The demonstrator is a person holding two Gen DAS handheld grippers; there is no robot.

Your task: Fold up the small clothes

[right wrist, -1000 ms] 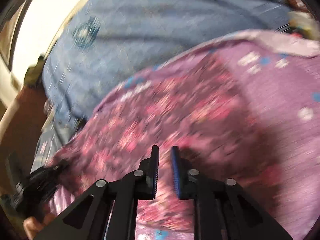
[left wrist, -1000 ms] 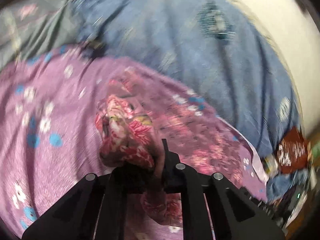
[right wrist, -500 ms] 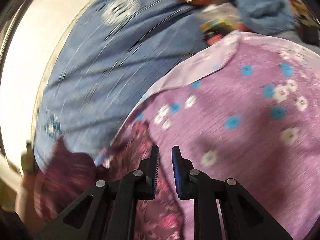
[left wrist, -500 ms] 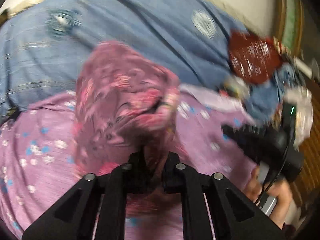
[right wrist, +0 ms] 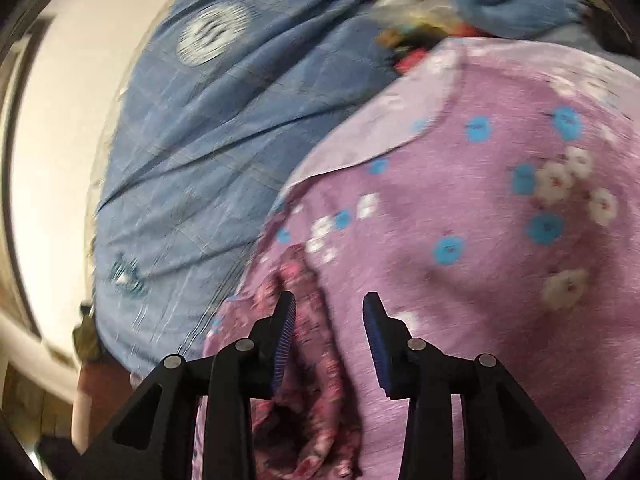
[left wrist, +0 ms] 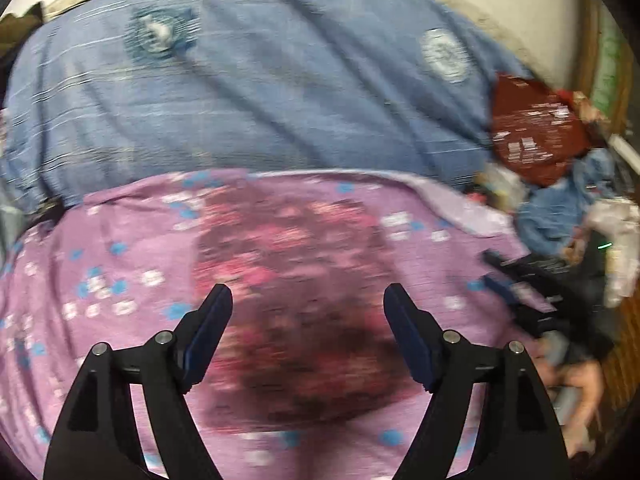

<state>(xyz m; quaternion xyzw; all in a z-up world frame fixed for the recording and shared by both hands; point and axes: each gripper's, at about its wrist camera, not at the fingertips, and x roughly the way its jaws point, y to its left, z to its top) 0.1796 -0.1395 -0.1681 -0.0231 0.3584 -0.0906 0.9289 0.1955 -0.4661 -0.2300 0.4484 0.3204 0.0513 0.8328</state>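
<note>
Both jaws opening: your left hand-held gripper (left wrist: 306, 304) wide, right hand-held gripper (right wrist: 330, 310) partway, neither gripping. Floral garment (left wrist: 296, 280) lies ahead beneath them on purple sheet (left wrist: 120, 248). Fold looks unfinished.

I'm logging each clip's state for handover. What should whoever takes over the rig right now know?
Left gripper: fingers opening, nothing between them, above the floral garment.
Right gripper: fingers opening, garment edge loose between them.
Garment lies on the purple flowered sheet, in front of the blue quilt.
Done: garment just laid down.
Left: check the fold; blur hides its shape.
</note>
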